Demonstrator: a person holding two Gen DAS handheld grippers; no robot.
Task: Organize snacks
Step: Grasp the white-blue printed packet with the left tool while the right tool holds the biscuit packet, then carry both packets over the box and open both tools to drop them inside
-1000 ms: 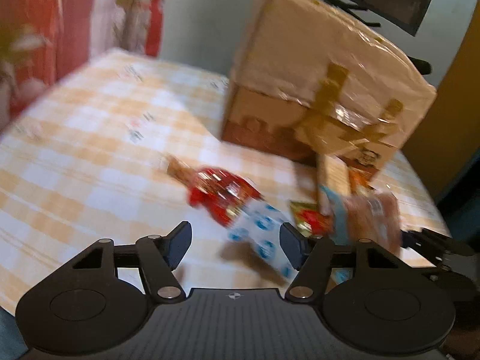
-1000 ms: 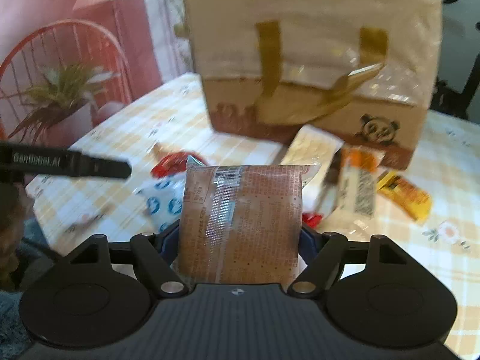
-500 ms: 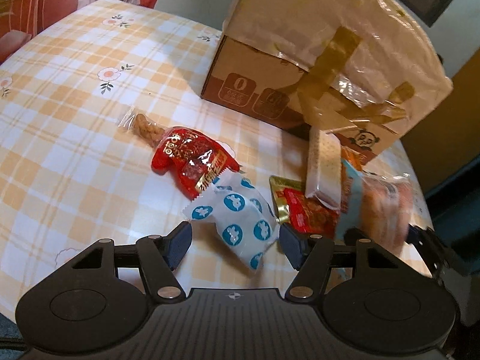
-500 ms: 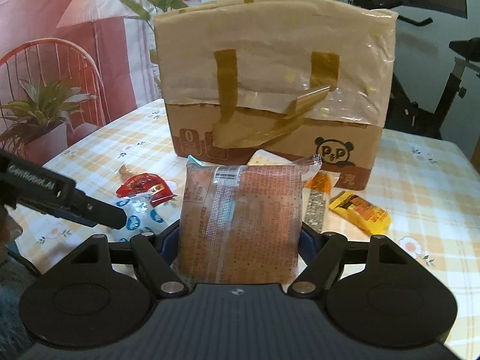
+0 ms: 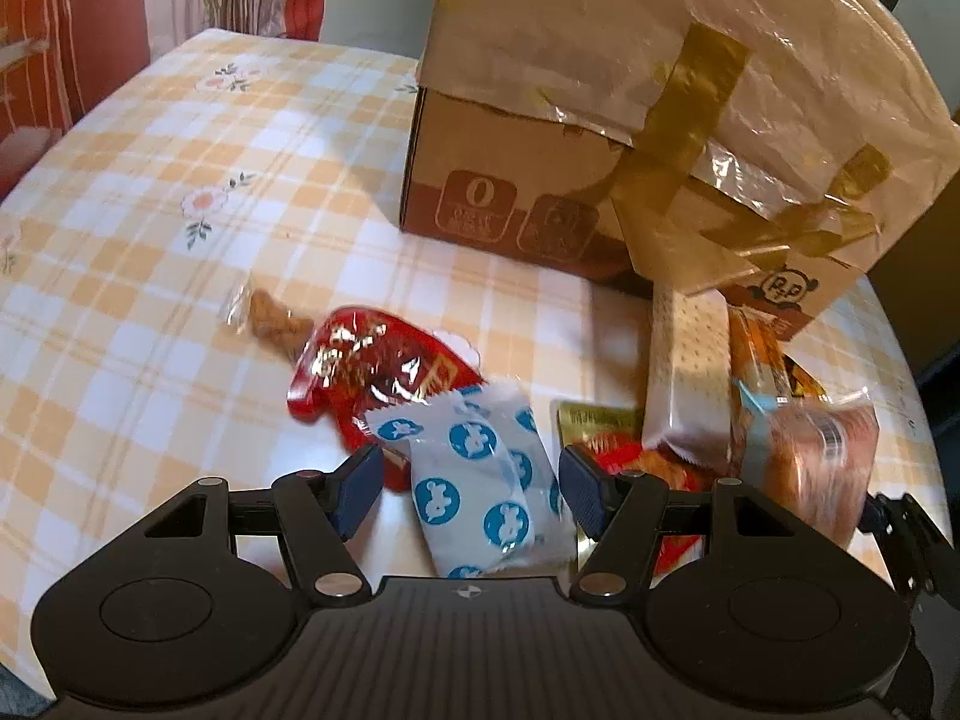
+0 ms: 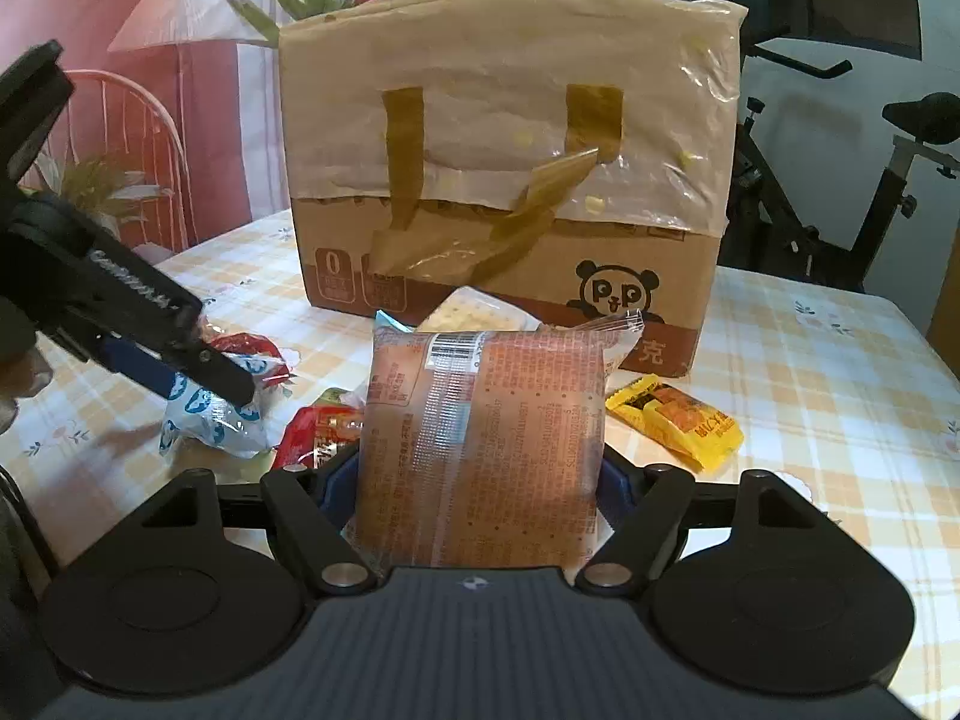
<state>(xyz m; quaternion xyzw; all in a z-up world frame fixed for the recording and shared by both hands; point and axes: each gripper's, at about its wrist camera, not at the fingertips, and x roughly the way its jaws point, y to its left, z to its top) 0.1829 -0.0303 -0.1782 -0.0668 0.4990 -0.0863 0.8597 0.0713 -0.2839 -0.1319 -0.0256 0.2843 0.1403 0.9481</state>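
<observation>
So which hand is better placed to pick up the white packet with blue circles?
Left. Its gripper is open with the white packet already between the fingers, though not yet pinched. The right gripper is full, shut on the brown packet.

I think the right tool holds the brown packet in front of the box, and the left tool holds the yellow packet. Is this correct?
Not quite. The left tool holds nothing: its jaws stand open around the white packet with blue dots, as the left wrist view shows. The yellow packet lies untouched on the table. The right tool does hold the brown packet in front of the box.
</observation>
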